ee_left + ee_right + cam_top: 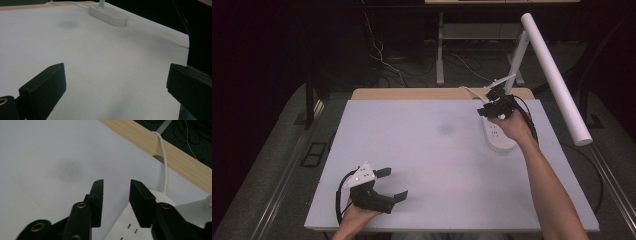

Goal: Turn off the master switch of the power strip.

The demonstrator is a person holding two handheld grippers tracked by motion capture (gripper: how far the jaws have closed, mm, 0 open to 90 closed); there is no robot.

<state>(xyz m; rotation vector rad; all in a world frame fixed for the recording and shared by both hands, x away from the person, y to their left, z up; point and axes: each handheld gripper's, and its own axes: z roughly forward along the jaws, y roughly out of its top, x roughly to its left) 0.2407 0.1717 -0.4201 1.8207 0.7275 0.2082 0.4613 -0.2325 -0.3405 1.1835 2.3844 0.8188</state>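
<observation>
A white desk lamp stands at the table's far right, with an oval base [500,139], a slanted arm [517,56] and a long tube head [556,77]. My right gripper [493,107] hovers over the far end of that base, jaws a little apart with nothing between them. In the right gripper view its jaws [116,184] frame the base [130,225] just below. My left gripper [394,184] rests low near the front left, open wide and holding nothing. From the left gripper view [116,82] the lamp base [110,16] lies far off.
A white mat [422,165] covers the wooden table [412,93]. A faint grey smudge [446,129] marks its middle. The lamp's white cable [165,167] runs over the wooden back edge [175,160]. Dark floor with cables lies beyond.
</observation>
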